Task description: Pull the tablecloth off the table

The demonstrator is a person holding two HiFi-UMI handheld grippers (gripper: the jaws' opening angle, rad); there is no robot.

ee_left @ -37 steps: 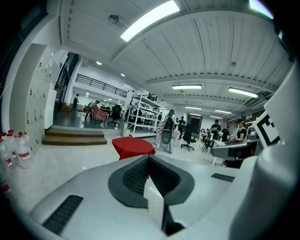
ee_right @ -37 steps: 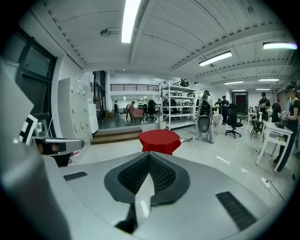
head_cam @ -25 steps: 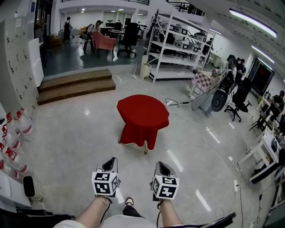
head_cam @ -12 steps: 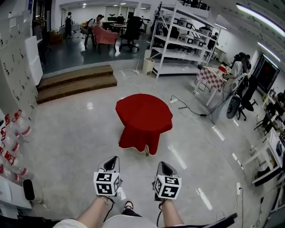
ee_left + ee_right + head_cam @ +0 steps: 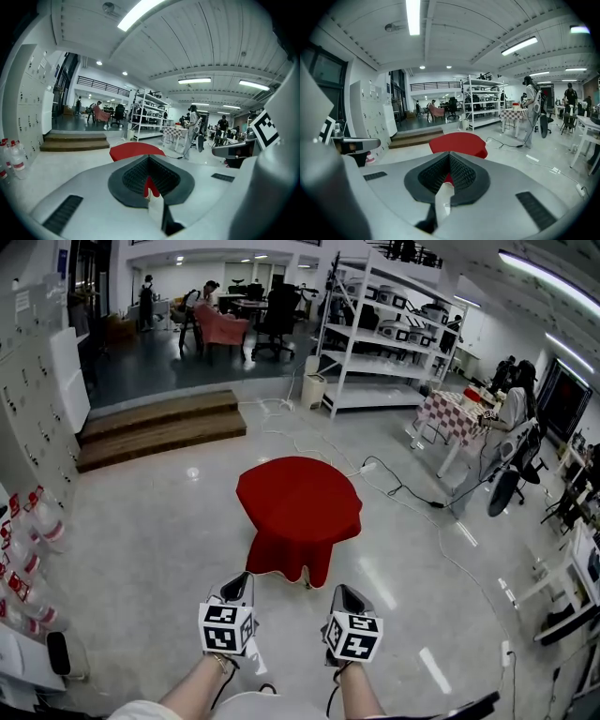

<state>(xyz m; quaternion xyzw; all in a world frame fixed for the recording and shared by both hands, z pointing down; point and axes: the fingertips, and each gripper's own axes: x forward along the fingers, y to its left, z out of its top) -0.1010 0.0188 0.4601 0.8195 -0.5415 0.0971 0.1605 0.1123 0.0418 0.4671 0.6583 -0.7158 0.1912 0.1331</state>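
The pale glossy floor (image 5: 141,540) fills most of the head view. The red tablecloth (image 5: 298,502) sits out in the middle of it, draped over a small round table (image 5: 307,583) and hanging lowest on the near side. The cloth lies straight ahead of both hands and well apart from them, with bare floor between. Its top is roughly round, so there is no long axis to line up with, only the near hem to go for. The left hand-held gripper (image 5: 238,581) and the right hand-held gripper (image 5: 343,592) are side by side, both aimed at the cloth, and I judge the right one a touch more in line with the drooping hem. Both are clenched on nothing, and the red sliver in each notch is the distant cloth seen past the pads. The table is almost wholly covered, with only a leg tip showing under the hem, and the cloth's far side is out of sight
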